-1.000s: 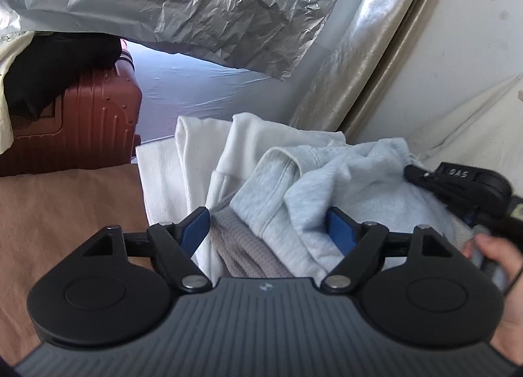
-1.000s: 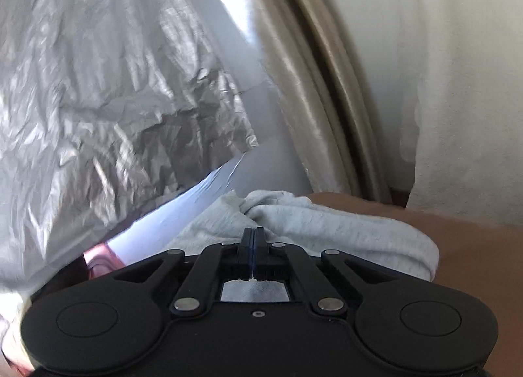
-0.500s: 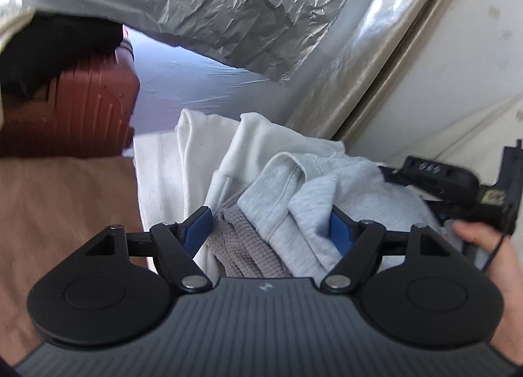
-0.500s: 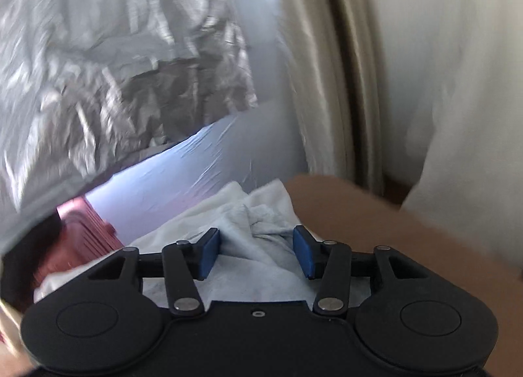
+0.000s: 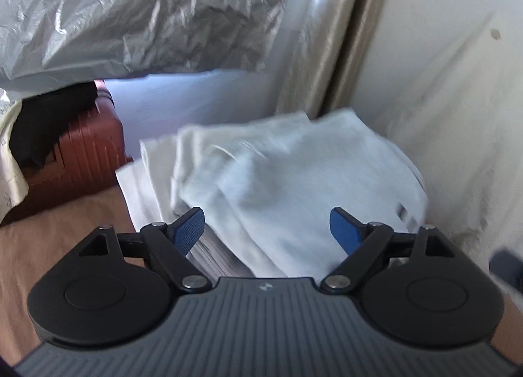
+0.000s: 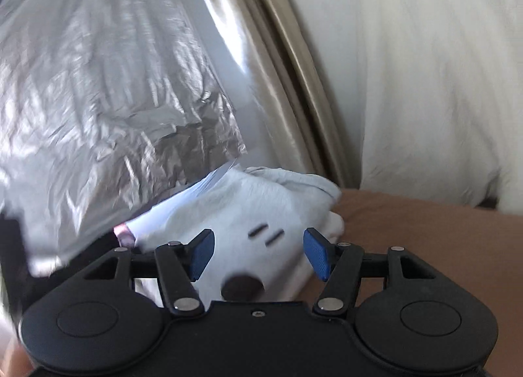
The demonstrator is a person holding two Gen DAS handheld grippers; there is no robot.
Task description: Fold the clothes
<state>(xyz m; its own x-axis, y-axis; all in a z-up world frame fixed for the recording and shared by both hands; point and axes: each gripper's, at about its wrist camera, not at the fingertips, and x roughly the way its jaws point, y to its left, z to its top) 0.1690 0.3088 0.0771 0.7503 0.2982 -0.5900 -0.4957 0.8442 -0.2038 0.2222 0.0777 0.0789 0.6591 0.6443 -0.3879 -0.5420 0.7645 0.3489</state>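
A folded pale blue-grey garment (image 5: 294, 181) lies on top of a stack of clothes, with a white garment (image 5: 153, 161) and a grey ribbed one (image 5: 212, 253) under it. My left gripper (image 5: 268, 226) hovers over the near edge of the stack, open, with nothing between its blue pads. In the right wrist view the same pale garment (image 6: 248, 207) shows a dark printed spot and two short dashes. My right gripper (image 6: 258, 253) stands open just above it, holding nothing.
The stack rests on a brown surface (image 5: 49, 239) against a white draped wall (image 5: 451, 99). A red-brown suitcase (image 5: 85, 155) with dark cloth on top stands at the left. Crinkled silver sheeting (image 5: 130, 11) hangs overhead, and a beige curtain (image 6: 278, 66) hangs beside it.
My right gripper opened, let go of the pale garment and drew back. The garment now lies flatter on the stack. The left view shifted right and the other gripper left its frame.
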